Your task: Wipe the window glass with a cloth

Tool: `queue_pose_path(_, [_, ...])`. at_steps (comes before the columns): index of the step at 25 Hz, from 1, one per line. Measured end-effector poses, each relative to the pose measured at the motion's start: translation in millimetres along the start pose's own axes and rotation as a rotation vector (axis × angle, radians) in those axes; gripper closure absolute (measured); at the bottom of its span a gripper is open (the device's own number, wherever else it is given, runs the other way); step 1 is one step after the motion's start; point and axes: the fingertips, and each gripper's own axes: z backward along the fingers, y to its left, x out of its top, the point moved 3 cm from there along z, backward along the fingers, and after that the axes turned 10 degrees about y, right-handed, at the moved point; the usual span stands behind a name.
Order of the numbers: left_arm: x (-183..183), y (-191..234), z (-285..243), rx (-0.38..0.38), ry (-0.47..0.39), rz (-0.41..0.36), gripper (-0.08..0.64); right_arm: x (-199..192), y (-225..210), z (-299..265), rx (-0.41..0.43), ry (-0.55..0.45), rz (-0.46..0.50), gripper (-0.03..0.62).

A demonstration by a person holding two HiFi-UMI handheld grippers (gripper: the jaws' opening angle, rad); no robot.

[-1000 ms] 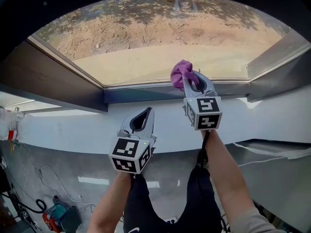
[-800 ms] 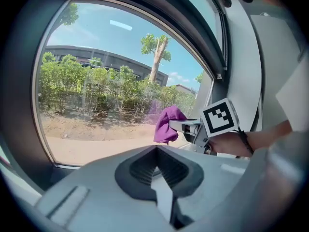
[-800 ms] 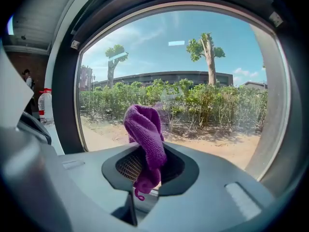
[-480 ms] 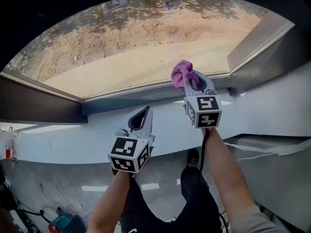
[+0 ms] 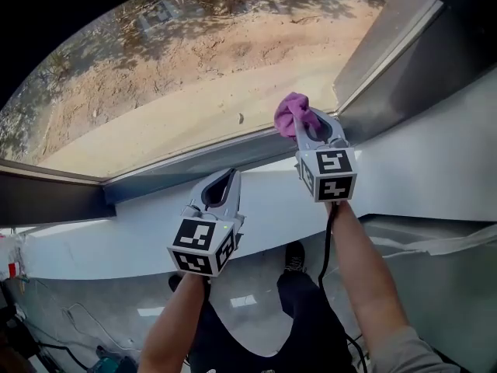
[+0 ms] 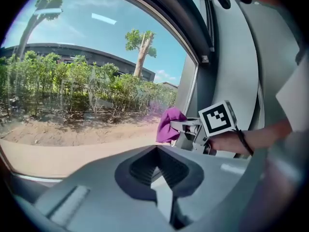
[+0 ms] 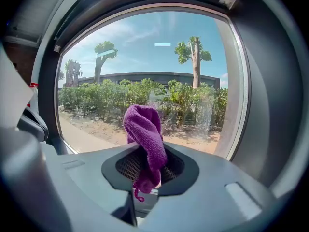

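My right tongs [image 7: 145,175] are closed on a purple cloth [image 7: 144,129]. The jaws pinch its lower end, a loose thread hangs below them, and the rest bunches up in a rounded wad past the tips. I hold them up at the far right of the window glass [image 5: 186,76], near its lower right corner, where the dark window frame [image 5: 225,152] turns upward. The wad sits right against the pane or just short of it; I cannot tell whether it touches.

My left tongs [image 5: 227,186] are lower, nearer to me and to the left, over the white sill [image 5: 264,204]. Their jaws are brought together with nothing between them. They stand well apart from the cloth, which lies to their far right; from the left gripper view it shows as a purple lump at the tip of the right tongs, in front of the frame.

Through the glass I see sandy ground, a hedge, trees and a low building.
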Motion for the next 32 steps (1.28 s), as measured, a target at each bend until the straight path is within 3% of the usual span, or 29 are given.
queue_pose_path(8, [7.3,-31.8,-41.9,-0.035,0.013,-0.021,0.560,-16.9,-67.1,4.8,-0.067,0.000,-0.039,0.502])
queue_pose_path(19, [10.7,-43.4,-67.1,-0.056,0.059,-0.055,0.560,-37.6,-140.5,6.0,-0.263,0.026,-0.195,0.503])
queue_pose_path(26, [7.4,-57.0,-76.1,-0.101,0.085,-0.079,0.560,-43.7,-154.4,4.4,-0.448,0.052,-0.263,0.503])
queue_pose_path(32, [12.1,-58.0,-89.1,-0.121,0.063,-0.094,0.560,-47.8,-155.6,-1.0,-0.526,0.030,-0.286,0.503])
